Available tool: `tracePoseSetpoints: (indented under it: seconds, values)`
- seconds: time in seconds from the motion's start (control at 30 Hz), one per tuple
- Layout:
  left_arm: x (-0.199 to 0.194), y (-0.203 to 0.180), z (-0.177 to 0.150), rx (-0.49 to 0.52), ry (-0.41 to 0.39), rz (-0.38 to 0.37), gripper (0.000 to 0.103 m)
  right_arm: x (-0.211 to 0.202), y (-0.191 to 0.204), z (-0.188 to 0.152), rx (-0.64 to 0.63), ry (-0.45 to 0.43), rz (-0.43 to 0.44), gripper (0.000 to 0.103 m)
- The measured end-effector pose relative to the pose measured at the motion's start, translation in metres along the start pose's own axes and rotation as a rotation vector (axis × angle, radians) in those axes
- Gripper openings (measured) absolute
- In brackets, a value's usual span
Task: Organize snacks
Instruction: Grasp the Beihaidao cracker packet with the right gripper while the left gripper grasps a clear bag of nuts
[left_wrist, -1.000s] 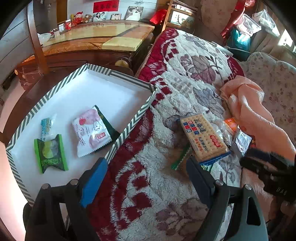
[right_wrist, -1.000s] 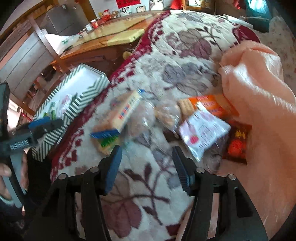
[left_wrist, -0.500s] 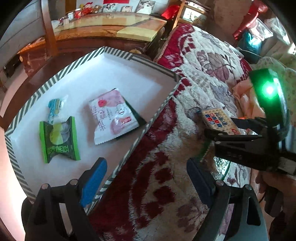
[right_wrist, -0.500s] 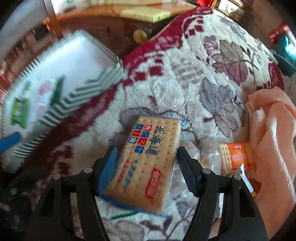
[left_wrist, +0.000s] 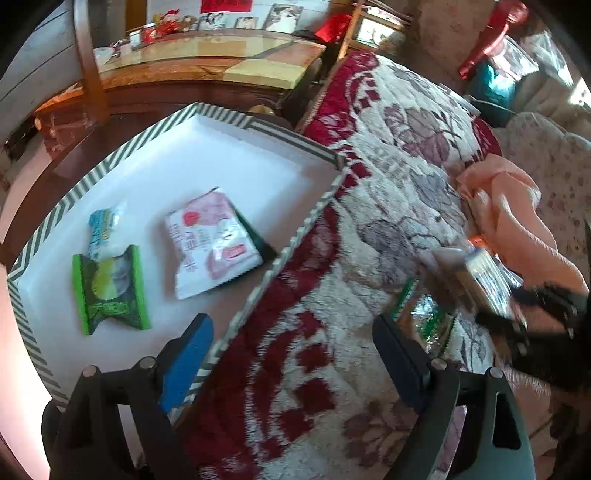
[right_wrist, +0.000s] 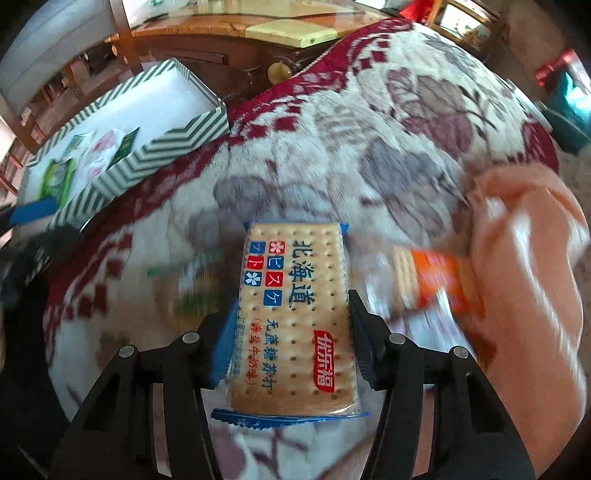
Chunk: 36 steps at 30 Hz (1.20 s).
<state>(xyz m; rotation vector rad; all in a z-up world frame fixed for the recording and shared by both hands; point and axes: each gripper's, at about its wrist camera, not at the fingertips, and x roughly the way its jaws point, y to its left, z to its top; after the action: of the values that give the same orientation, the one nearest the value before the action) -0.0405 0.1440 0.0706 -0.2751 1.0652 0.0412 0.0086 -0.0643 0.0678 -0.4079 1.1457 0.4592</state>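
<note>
From the left wrist I see my left hand-held gripper (left_wrist: 291, 354) spread wide with nothing in it, over the edge of the striped box (left_wrist: 295, 236). A green packet (left_wrist: 110, 288), a pink packet (left_wrist: 210, 243) and a small blue one (left_wrist: 101, 230) lie in the box.

From the right wrist, my right hand-held gripper (right_wrist: 291, 332) is closing on the cracker pack (right_wrist: 295, 317), both pads at its long sides, above the blanket (right_wrist: 295, 155). An orange packet (right_wrist: 436, 284) is just beside, blurred.

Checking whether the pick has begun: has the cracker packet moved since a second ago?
Yes. The cracker packet now sits between the closing right gripper pads and, in the left wrist view, appears tilted up off the blanket; before, it lay flat there.
</note>
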Motion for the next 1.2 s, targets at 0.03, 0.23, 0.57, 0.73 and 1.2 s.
tracePoseSetpoints:
  seconds: [0.03,0.23,0.57,0.73,1.2]
  values:
    - [0.000,-0.004,0.001,0.012,-0.005,0.014,0.090,-0.003,-0.004,-0.010,0.013,0.001,0.000,0.054]
    - [0.000,-0.030,0.004,0.060,-0.009,-0.015,0.090,-0.004,-0.027,-0.076,0.095,0.061,0.015,0.054]
    - [0.006,-0.076,0.012,0.174,-0.012,-0.072,0.090,0.028,-0.035,-0.103,0.142,0.133,0.018,0.058]
    - [0.026,-0.108,0.023,0.269,0.044,-0.194,0.091,0.031,-0.040,-0.106,0.190,0.109,0.057,0.061]
    - [0.099,-0.176,0.032,0.518,0.166,-0.160,0.063,0.038,-0.049,-0.108,0.219,0.088,0.083,0.067]
